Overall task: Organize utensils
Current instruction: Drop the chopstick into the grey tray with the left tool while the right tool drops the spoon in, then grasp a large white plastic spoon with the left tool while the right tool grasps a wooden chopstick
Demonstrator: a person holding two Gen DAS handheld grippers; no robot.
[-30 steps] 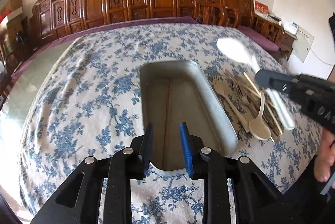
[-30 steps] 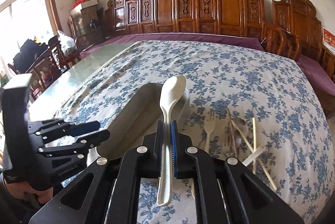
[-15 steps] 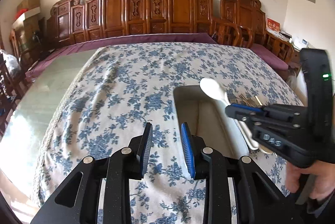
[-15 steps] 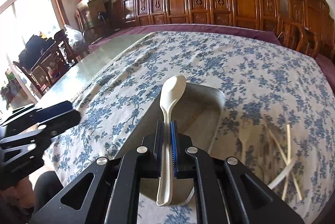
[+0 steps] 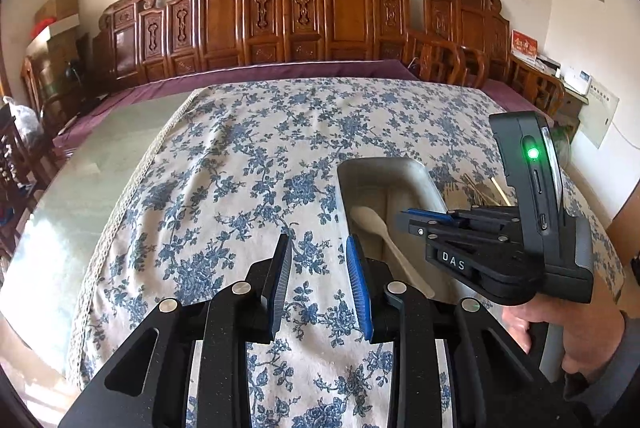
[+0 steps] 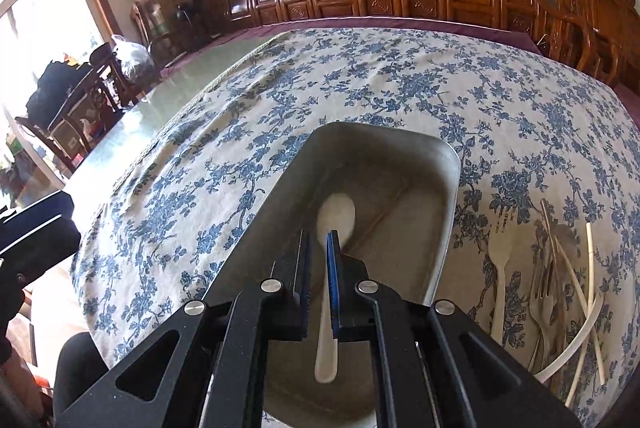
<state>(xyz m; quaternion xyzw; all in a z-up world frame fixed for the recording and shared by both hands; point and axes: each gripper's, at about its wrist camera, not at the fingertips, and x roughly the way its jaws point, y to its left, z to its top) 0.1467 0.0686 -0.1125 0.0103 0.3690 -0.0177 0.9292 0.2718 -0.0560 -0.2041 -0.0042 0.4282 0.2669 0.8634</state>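
Note:
My right gripper [image 6: 319, 240] is shut on the handle of a white plastic spoon [image 6: 336, 216]. It holds the spoon low inside the grey metal tray [image 6: 452, 187], bowl forward, near the tray's floor. In the left wrist view the same spoon [image 5: 368, 220] shows in the tray [image 5: 380, 163], under my right gripper [image 5: 406, 218]. My left gripper [image 5: 318, 262] hovers open over the flowered tablecloth just left of the tray, with nothing between its fingers.
Right of the tray lies a loose pile: a pale plastic fork [image 6: 500, 268], a metal fork [image 6: 540, 292] and white chopsticks [image 6: 590, 268]. A person's hand [image 5: 560, 340] grips the right tool. Carved wooden chairs [image 5: 344, 19] line the table's far side.
The right gripper has come down and forward, lowering the spoon from above the tray's rim into the tray. The left gripper has drawn back left of the tray.

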